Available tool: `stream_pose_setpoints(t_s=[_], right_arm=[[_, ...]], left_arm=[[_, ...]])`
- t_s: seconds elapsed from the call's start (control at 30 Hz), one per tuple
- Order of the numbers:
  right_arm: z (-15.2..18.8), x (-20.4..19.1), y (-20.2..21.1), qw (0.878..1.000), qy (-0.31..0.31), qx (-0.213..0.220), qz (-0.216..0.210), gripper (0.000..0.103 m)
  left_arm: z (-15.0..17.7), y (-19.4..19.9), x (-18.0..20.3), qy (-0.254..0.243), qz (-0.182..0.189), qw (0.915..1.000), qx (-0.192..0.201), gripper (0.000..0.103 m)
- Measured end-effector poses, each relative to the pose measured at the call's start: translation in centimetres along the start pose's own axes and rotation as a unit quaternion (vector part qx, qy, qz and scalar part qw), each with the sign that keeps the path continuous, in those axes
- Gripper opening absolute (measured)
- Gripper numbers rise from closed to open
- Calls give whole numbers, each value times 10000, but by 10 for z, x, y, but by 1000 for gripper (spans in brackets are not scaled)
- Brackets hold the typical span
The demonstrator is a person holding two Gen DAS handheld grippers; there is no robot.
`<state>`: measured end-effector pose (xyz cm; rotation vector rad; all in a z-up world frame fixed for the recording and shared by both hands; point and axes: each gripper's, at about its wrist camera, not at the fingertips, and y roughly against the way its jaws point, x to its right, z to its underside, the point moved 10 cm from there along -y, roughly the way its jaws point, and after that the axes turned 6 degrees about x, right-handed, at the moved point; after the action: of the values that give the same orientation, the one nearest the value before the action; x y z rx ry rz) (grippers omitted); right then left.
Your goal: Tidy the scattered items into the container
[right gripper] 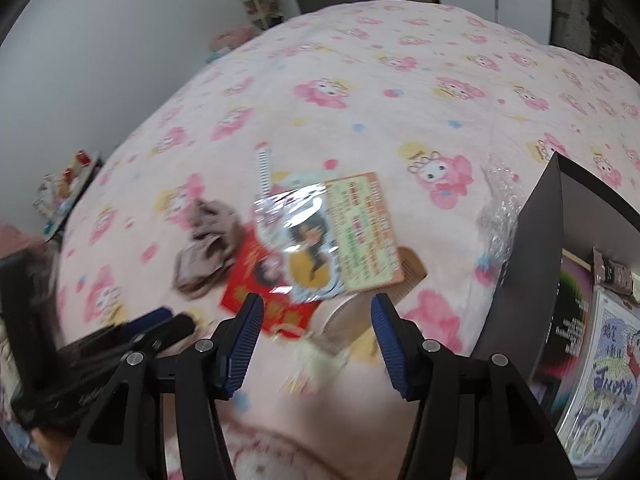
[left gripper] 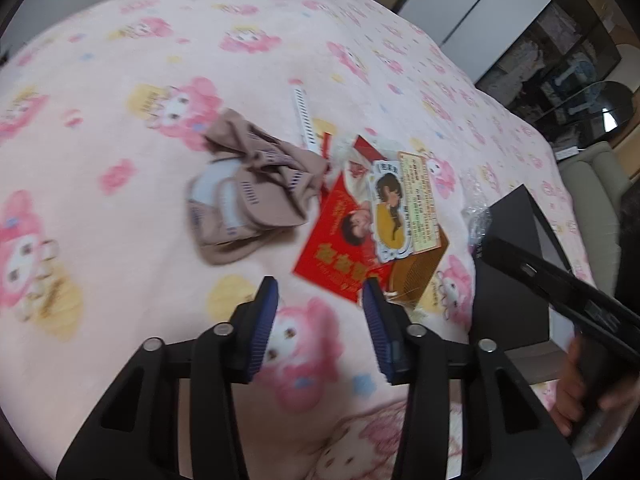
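Scattered items lie on a pink cartoon blanket (left gripper: 120,240): a bundle of beige socks (left gripper: 248,196), a red envelope (left gripper: 340,240), a wrapped card with a girl's picture (left gripper: 400,204), a wooden comb (left gripper: 420,276) under it, and a white comb (left gripper: 304,120). The black box (left gripper: 516,264) stands at the right. My left gripper (left gripper: 320,296) is open and empty, just short of the red envelope. My right gripper (right gripper: 316,312) is open and empty, near the card (right gripper: 332,236) and wooden comb (right gripper: 348,320). The box (right gripper: 560,280) holds several flat items.
Crumpled clear bubble wrap (right gripper: 500,208) lies beside the box's left wall. The right gripper's body (left gripper: 560,284) reaches over the box in the left wrist view. Shelves and a cabinet (left gripper: 560,60) stand beyond the bed. A wall runs along the bed's left side.
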<state>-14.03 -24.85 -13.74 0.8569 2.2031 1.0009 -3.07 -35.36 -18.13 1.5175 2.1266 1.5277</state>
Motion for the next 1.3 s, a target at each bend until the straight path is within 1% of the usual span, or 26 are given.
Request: stream_pose_setpoints(t_s=[0.07,0.1,0.2,0.3,0.37,0.43,0.5,0.6,0.7,0.73,0.8,0.9,0.93,1.0,1.07,1.1,1.13,1.17,1.23,1.27,1.3], right_arm=[[-9,11,-16,9997,-116,1,206,52],[-13,17,-23,9994,-223,-11,271,52],[-24,32,-44,9979,-497,-51,415,52],[-31,45,-63,9962,-623,-85,607,54],[-31,50,-76,9954,-654,-174,682,57],[-26,52,-89,9950,-684,-297,671,60],[-20,52,-100,9947,-744,-433,564,61],[-15,46,-103,9950,-817,-485,309,61],[-5,24,-97,9938,-822,-699,-277,61],[-1,18,-94,9932,-792,-756,-393,61],[7,13,-87,9930,-743,-810,-428,60],[21,4,-74,9861,-988,-966,-926,60],[26,4,-72,9847,-1029,-995,-989,60],[30,5,-67,9870,-944,-959,-876,60],[26,10,-70,9910,-798,-876,-622,60],[27,14,-74,9922,-737,-871,-509,60],[28,16,-79,9924,-698,-878,-500,59],[28,16,-81,9926,-663,-883,-509,56],[27,20,-77,9932,-608,-856,-496,52],[27,19,-74,9928,-638,-848,-560,50],[27,17,-69,9913,-695,-863,-716,48]], left_arm=[[-4,-13,12,21,373,9992,-115,38],[-8,-21,16,20,466,9988,-165,38],[-16,-46,21,-49,431,9986,-300,38],[-24,-61,23,11,468,9984,-322,38],[-27,-69,21,35,393,9986,-347,38],[-28,-75,19,59,362,9986,-384,38],[-29,-81,16,102,410,9982,-433,39],[-32,-84,17,135,540,9974,-448,40],[-34,-82,21,145,721,9963,-451,40],[-34,-79,20,168,730,9962,-434,39],[-33,-72,21,212,811,9955,-443,39],[-28,-61,17,249,772,9956,-462,39],[-26,-59,17,262,795,9952,-513,39],[-22,-59,16,322,789,9948,-554,39],[-21,-65,12,317,590,9962,-552,39],[-20,-69,13,315,578,9962,-572,39],[-18,-72,15,322,620,9957,-615,39],[-17,-74,19,324,689,9949,-662,40],[-16,-72,22,242,634,9957,-634,41],[-15,-69,25,241,664,9955,-630,39],[-14,-64,29,323,811,9940,-659,39]])
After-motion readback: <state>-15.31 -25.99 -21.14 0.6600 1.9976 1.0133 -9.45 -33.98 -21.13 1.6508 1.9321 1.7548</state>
